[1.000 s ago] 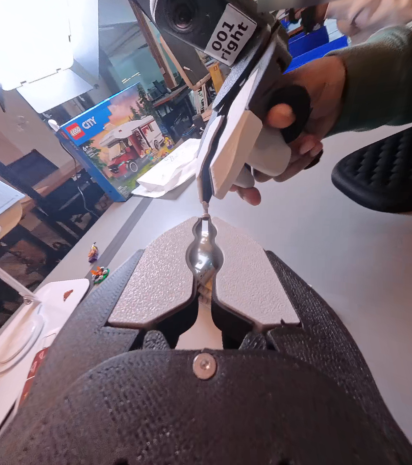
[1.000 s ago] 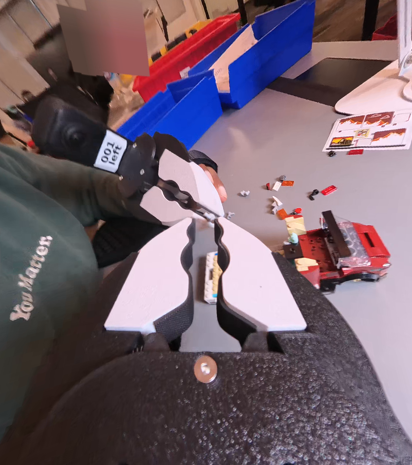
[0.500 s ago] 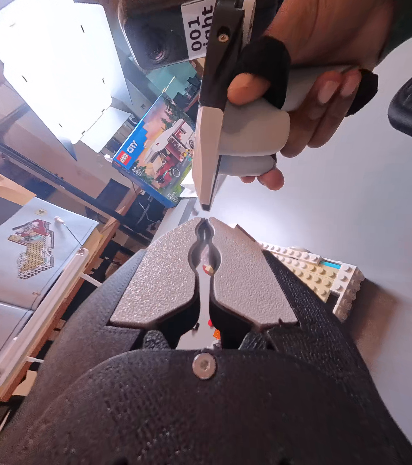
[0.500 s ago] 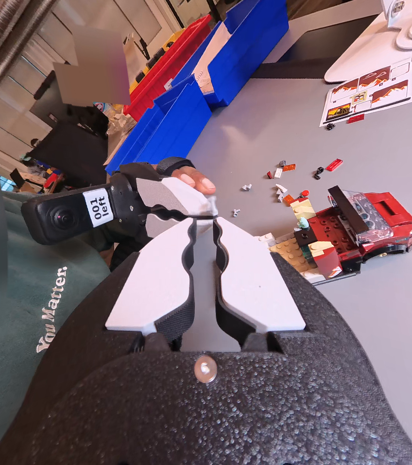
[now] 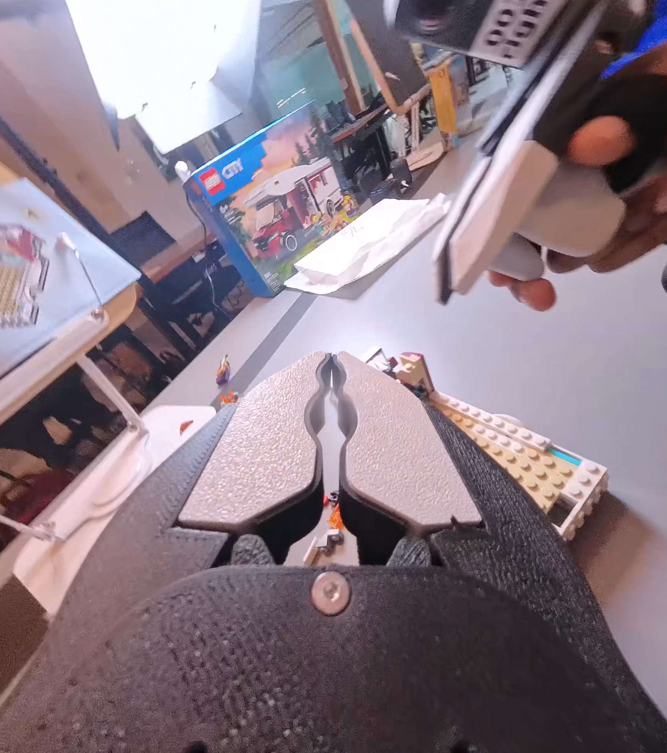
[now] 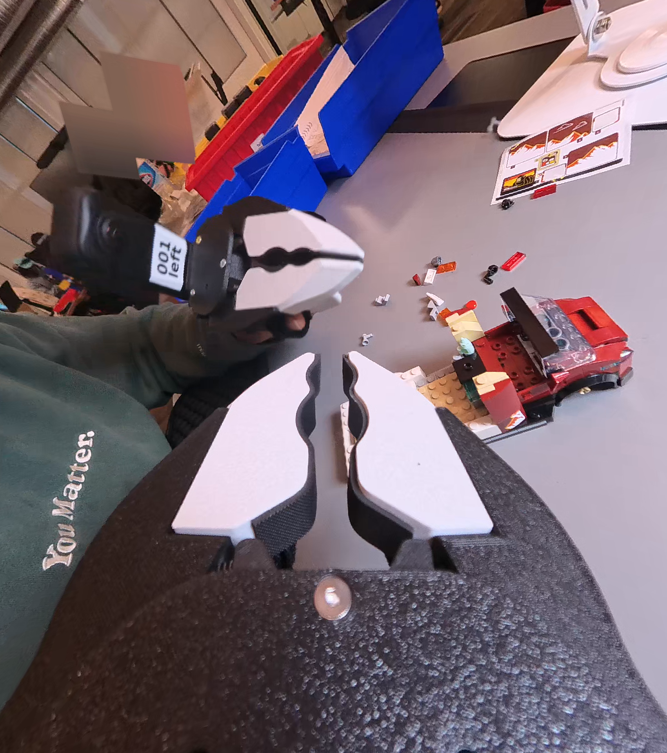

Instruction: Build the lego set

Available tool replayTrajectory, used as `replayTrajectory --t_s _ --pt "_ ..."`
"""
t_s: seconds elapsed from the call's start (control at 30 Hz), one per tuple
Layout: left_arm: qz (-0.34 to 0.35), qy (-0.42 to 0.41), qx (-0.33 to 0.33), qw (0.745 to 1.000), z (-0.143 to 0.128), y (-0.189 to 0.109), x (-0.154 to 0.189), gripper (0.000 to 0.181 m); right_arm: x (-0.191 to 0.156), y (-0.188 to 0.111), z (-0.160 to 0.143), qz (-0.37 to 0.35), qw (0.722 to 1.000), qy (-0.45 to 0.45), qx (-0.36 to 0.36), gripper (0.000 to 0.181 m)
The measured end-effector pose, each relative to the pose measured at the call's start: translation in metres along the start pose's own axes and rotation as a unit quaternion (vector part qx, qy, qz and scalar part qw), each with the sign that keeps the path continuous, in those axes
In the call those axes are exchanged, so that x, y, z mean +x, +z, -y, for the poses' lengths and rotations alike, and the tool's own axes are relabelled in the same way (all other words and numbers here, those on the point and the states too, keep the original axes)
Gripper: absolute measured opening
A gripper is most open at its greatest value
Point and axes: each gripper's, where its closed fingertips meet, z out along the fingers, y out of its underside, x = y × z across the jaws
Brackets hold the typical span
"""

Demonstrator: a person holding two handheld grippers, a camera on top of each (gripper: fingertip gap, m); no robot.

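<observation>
the left gripper's [image 6: 358,260] jaws are closed tip to tip, and no piece can be made out between them in either view; if a tiny part is pinched at the tips, it is too small to tell. the right gripper's [image 6: 331,358] jaws stand a little apart with only grey table [image 6: 568,529] showing in the gap, so it holds nothing.

largest first: the table carries the half-built camper [image 6: 527,366], a red cab with a clear windscreen at the far end and a tan studded floor plate [image 5: 527,460] with white edging at the near end. its long axis runs roughly away from the person and to the right in the right wrist view. behind it lies a sticker sheet [image 6: 564,155], and far off are blue bins [image 6: 364,93]. the set's box [image 5: 278,212] and a white bag [image 5: 368,244] sit at the far edge in the left wrist view.

smaller, loose pieces [image 6: 433,277] are scattered just beyond the camper's tan end, and a small grey piece [image 6: 366,338] lies alone on the table between the two grippers' tips.

the relation that matters: the camper sits forward and to the right of the right gripper, its tan tail partly hidden under that gripper's right finger. the left gripper hovers above the table to the left, farther from the model. the right looks better placed to steady the floor plate, while the grey piece is about equally near to both.
</observation>
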Motion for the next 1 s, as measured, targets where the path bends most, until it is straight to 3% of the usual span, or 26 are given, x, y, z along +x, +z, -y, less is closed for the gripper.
replayTrajectory --t_s 0.13,0.5,0.63,0.77,0.87,1.0 --pt "0.012 -0.06 -0.007 0.998 -0.01 -0.001 -0.018 0.0 0.002 0.0 -0.001 0.002 1.0 0.0 0.004 0.011" --pt "0.057 -0.081 -0.027 0.995 -0.025 -0.002 -0.039 0.0 0.004 0.0 -0.002 0.007 1.0 -0.004 0.009 0.015" --pt "0.153 -0.142 -0.085 0.974 -0.071 -0.016 -0.096 0.004 0.004 -0.012 0.001 0.004 1.0 -0.013 0.024 0.017" --pt "0.261 -0.229 -0.156 0.925 -0.135 -0.052 -0.17 0.017 0.005 -0.032 0.001 0.002 0.999 -0.016 0.046 0.018" --pt "0.306 -0.282 -0.219 0.882 -0.18 -0.074 -0.209 0.035 0.008 -0.041 -0.003 0.005 0.998 -0.015 0.054 0.019" --pt "0.328 -0.332 -0.264 0.844 -0.223 -0.08 -0.243 0.042 0.007 -0.047 -0.006 0.011 0.998 -0.022 0.058 0.02"
